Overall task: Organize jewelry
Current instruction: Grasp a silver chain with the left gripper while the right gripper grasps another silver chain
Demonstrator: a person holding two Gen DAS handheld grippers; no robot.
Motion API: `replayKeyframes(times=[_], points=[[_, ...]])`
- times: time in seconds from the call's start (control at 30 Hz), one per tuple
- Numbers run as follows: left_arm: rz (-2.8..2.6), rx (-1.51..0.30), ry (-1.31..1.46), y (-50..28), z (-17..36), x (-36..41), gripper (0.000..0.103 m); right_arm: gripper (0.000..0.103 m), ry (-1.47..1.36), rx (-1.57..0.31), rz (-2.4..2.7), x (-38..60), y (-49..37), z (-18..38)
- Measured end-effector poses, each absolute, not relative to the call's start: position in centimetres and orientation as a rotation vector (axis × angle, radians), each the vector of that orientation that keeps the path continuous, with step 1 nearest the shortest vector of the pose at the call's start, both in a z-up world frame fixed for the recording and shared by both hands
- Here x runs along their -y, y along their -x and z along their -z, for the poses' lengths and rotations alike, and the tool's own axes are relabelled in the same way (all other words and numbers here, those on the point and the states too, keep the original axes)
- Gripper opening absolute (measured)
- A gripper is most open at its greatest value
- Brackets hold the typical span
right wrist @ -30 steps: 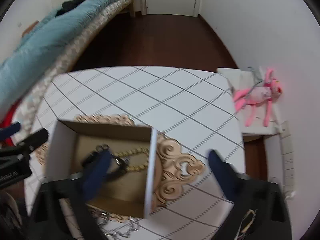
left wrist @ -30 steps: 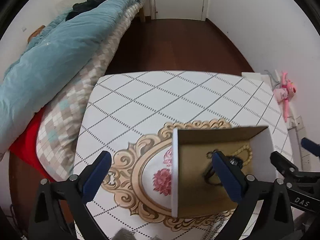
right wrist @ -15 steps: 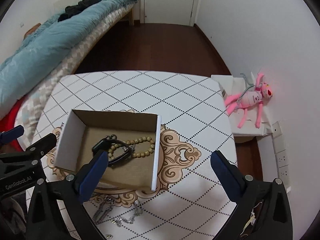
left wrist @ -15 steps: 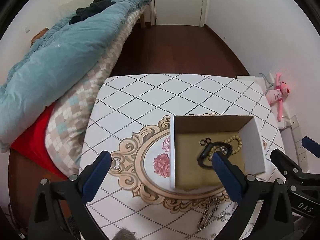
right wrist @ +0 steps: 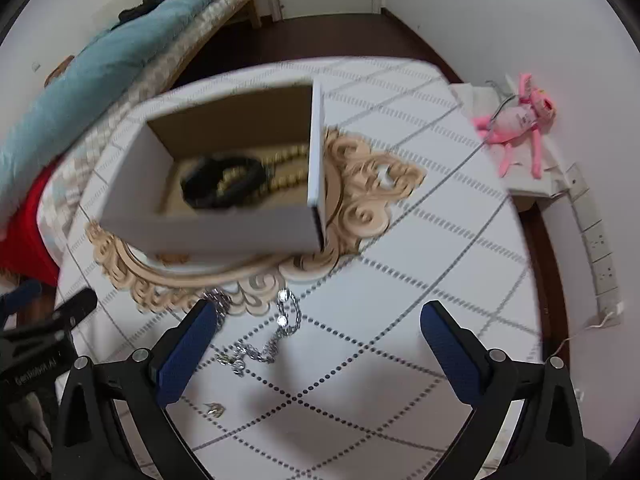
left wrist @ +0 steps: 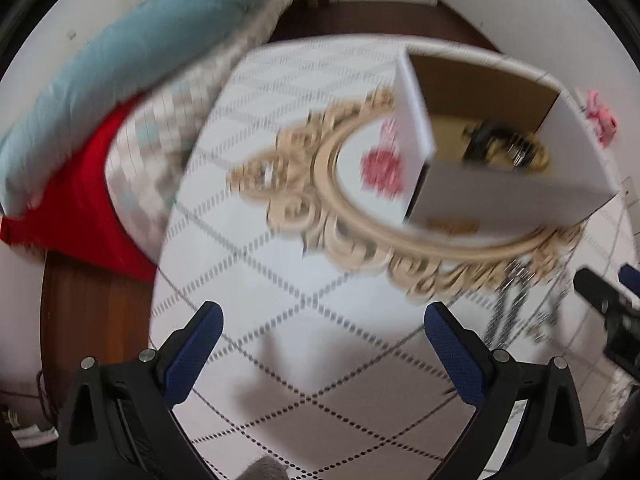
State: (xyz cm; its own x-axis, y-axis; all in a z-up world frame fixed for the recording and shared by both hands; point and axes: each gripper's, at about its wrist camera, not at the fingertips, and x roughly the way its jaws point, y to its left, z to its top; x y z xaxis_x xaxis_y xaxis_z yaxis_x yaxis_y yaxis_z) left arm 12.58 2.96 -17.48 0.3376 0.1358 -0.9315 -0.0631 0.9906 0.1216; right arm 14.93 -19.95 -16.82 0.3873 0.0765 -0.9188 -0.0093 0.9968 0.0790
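Logged silver chain [right wrist: 280, 336] loose on table [right wrist: 460, 240], just off near wall of box [right wrist: 208, 232], not inside it. Also noted small charm [right wrist: 215, 409] farther out from box on same side, apart from chain. Saw black bracelet [right wrist: 220, 180] and bead strand [right wrist: 288, 160] already in box, blurred.

Key relation: placed chain below and ahead of right gripper [right wrist: 320, 312], within span of its fingers, closer to finger on box's open-table left side. Read long axis as running from box's near wall outward toward gripper, kinked and winding, so roughly along the pointing line rather than across the gap. Judged a wrist roll or a pinch at a bunched loop likely needed.

Rated right gripper clearly nearer. From left gripper [left wrist: 322, 312], caught chain only as a blur far off to its right, past box's near corner; bare table under its own fingers.

Tool state: marked right jaws spread wide, just closing a touch, nothing pressed between pads, chain under gap but untouched. Marked left jaws spread too, holding nothing.

Pose: noted both grippers tipped steeply down at table on box's near side, side by side, above surface, no contact seen. Heavy motion blur in both views.
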Motion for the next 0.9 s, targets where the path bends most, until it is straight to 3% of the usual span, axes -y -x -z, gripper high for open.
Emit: replayKeyframes(times=[0.17, 0.27, 0.3, 0.63, 0.7, 0.83, 0.9], points=[[-0.147, -1.251, -0.076, -11.4, 19.6, -3.4, 0.103, 0.063, -0.011, -1.181, -0.075, 18.4, -15.2, 19.7], [-0.139, -1.241, -0.093, -11.3, 19.6, -3.0, 0.103, 0.031, 0.056, -1.123, -0.066, 17.5, -14.8, 19.8], [-0.134, -1.238, -0.095, -11.4, 19.4, -2.7, 0.103, 0.004, 0.061, -1.126, -0.065, 17.5, -14.8, 19.7], [0.030, -1.194, -0.088, -12.2, 17.2, 2.4, 0.100, 0.003, -0.125, -1.071, -0.003, 23.6, -13.8, 16.7], [0.079, -1.188, -0.109, -12.5, 17.1, 4.1, 0.087, 0.003, -0.150, -1.061, 0.016, 24.9, -13.4, 16.1], [0.154, -1.194, -0.160, -13.0, 17.7, 7.5, 0.077, 0.003, -0.178, -1.058, 0.047, 26.6, -12.8, 15.8], [0.170, -1.203, -0.188, -13.2, 18.2, 8.7, 0.061, 0.003, -0.190, -1.062, 0.058, 27.3, -12.8, 16.1]])
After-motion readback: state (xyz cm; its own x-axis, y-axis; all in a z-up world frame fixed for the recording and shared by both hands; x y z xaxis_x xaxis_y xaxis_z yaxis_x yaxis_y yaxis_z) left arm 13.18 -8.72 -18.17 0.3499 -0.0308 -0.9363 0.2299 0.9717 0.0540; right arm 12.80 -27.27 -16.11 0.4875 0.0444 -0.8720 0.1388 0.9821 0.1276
